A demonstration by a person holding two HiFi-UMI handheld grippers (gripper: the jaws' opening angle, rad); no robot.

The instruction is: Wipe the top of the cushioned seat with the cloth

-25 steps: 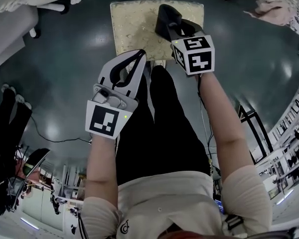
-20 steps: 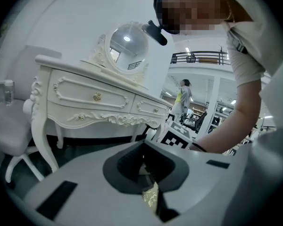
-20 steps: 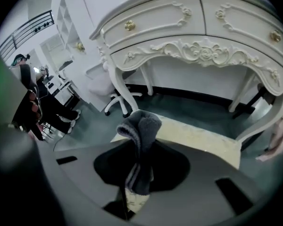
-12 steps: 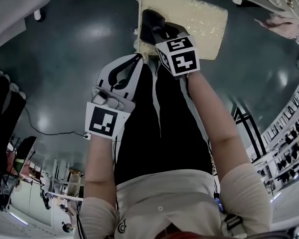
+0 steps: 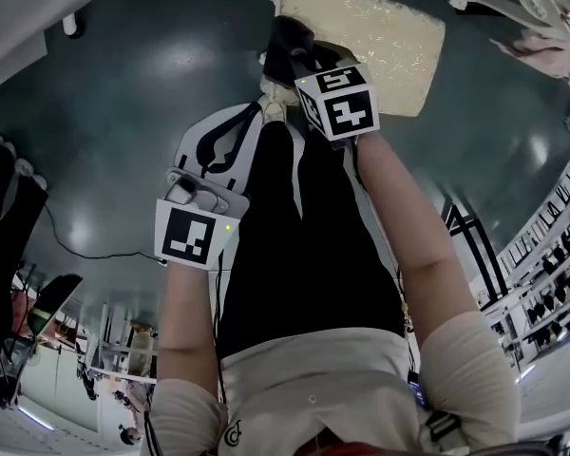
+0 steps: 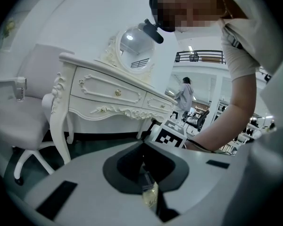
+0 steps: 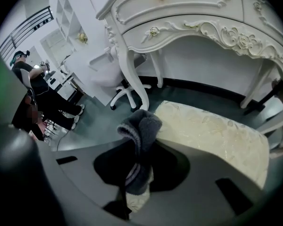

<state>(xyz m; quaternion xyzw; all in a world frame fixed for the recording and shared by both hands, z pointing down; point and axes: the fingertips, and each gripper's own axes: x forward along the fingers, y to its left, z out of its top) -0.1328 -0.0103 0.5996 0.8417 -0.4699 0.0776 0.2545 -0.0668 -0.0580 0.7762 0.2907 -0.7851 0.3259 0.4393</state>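
– Where is the cloth [image 7: 139, 128] now?
– Bunched in the right tongs [image 7: 137, 173], which are clamped on it, at the near left corner of the cushioned seat [image 7: 217, 135]. A second ago it sat further in, over the middle of the top. It has since been drawn across to that edge and has hardly moved in the last half second.
– Is it pressing on the fabric?
– I can't tell. From the right gripper view it stands over the corner, but contact isn't clear.
– So what does that mean for the wipe?
– I'd judge one stroke has run out at the edge. The wide pale stretch to the right looks uncovered, so the next pass should head back that way.
– And the left tongs [image 5: 263, 112]?
– Drawn narrow, gripping nothing I can see, hanging over the floor [image 5: 123, 93] beside the seat's near edge, as before
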